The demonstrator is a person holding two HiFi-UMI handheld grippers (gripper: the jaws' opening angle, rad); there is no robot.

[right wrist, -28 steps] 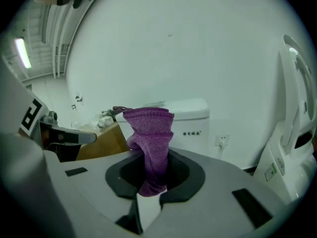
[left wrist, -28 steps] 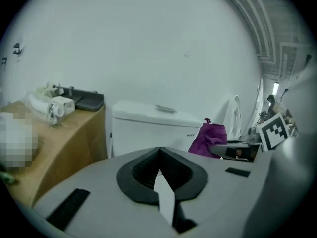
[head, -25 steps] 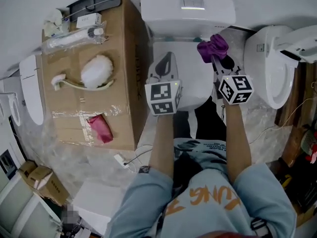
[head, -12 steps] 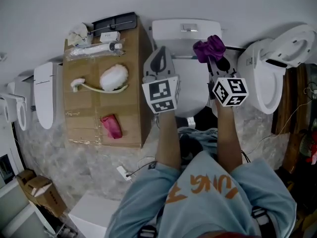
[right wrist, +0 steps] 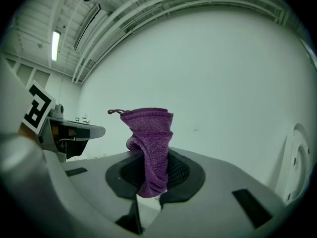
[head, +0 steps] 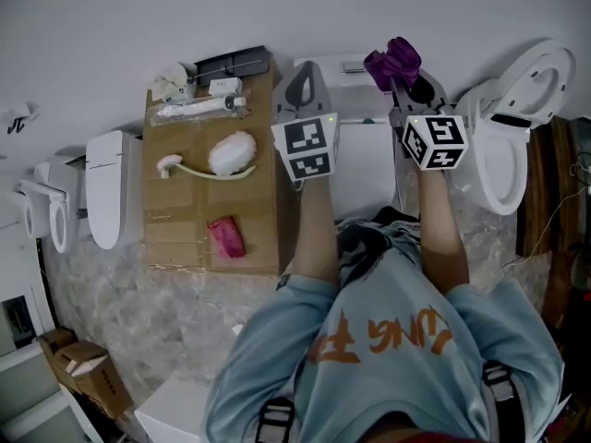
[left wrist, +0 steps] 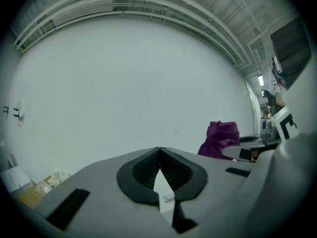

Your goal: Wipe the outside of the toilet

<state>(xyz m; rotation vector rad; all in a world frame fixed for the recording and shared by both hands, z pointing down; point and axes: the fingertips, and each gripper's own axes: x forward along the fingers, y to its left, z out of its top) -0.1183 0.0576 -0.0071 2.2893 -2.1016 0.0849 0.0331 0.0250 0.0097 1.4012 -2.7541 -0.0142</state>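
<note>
Right gripper view: right hand-held gripper (right wrist: 153, 170) clamps the cloth (right wrist: 148, 135); left hand-held gripper (left wrist: 159, 155) is closed and empty. Best to press the cloth flat against the toilet (head: 362, 169).

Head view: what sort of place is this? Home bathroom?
Likely a storeroom or test space, not a home bathroom: toilets stand in a row (middle toilet, right toilet, left toilet), a cardboard box serves as a table, and what looks like plastic sheeting covers the floor.
</note>
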